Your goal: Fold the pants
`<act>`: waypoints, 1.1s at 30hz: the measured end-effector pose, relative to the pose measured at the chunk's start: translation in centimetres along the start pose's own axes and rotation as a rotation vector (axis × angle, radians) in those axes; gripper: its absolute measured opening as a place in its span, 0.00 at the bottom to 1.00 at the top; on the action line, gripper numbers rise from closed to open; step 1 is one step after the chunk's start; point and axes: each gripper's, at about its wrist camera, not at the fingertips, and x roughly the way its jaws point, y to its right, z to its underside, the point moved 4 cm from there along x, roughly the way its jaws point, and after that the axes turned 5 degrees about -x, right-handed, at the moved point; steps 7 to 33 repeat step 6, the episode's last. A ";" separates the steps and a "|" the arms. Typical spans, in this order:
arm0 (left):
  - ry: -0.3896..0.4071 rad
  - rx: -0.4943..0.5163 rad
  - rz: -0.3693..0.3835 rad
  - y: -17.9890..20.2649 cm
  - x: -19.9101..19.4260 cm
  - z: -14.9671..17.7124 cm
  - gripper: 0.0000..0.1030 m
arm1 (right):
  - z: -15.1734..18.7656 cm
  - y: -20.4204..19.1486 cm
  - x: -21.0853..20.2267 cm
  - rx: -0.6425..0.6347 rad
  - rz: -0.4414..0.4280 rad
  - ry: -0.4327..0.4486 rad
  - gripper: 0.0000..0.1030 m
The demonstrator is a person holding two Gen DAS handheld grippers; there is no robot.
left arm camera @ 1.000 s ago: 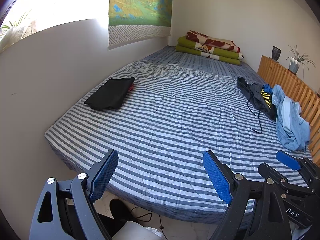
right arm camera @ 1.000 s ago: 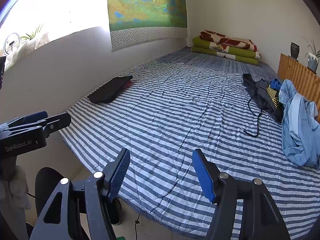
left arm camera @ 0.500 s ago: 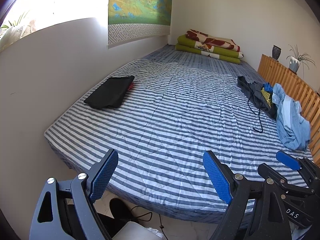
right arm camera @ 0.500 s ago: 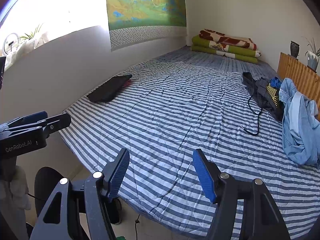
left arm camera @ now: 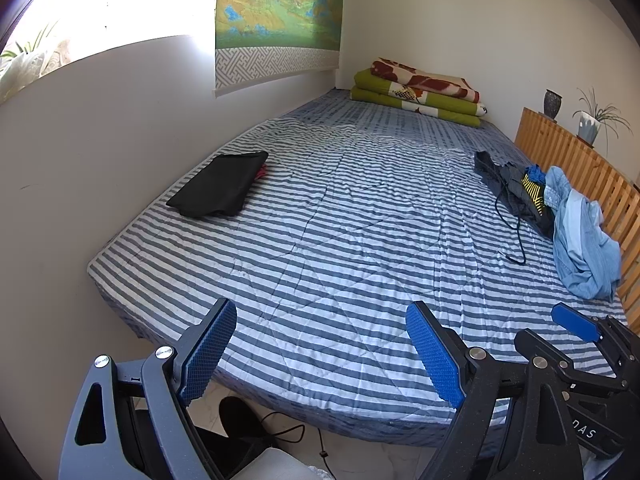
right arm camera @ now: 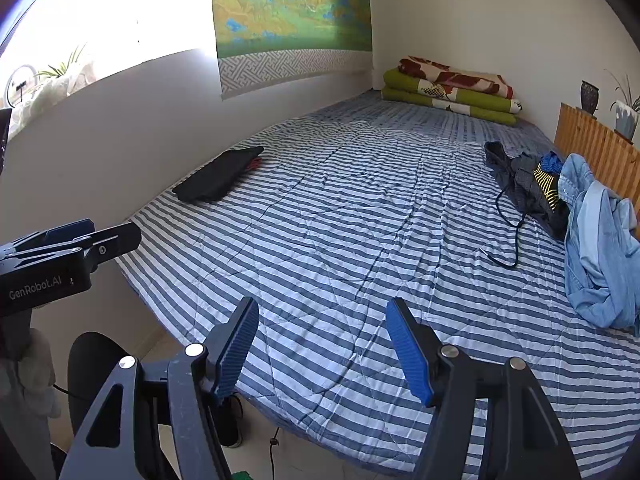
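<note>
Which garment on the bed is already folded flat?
The black garment by the left wall: it lies as a neat flat rectangle, while the light blue denim and dark clothes are crumpled in a pile.

Both wrist views, bed's foot [left arm camera: 360, 408], facing headward

Striped bed [left arm camera: 340, 240] with folded black pants [left arm camera: 220, 186], clothes heap [left arm camera: 560, 216] (rumpled), stacked blankets [left arm camera: 420, 94]

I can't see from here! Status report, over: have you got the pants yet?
Left hand-held gripper open, empty. Right hand-held gripper open, empty. Unfolded clothes pile untouched at bed's right edge. Nothing in the way.
</note>
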 end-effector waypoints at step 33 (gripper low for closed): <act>-0.011 0.003 0.003 0.0 0.5 0.3 0.86 | 0.1 0.2 0.1 0.000 0.001 -0.004 0.61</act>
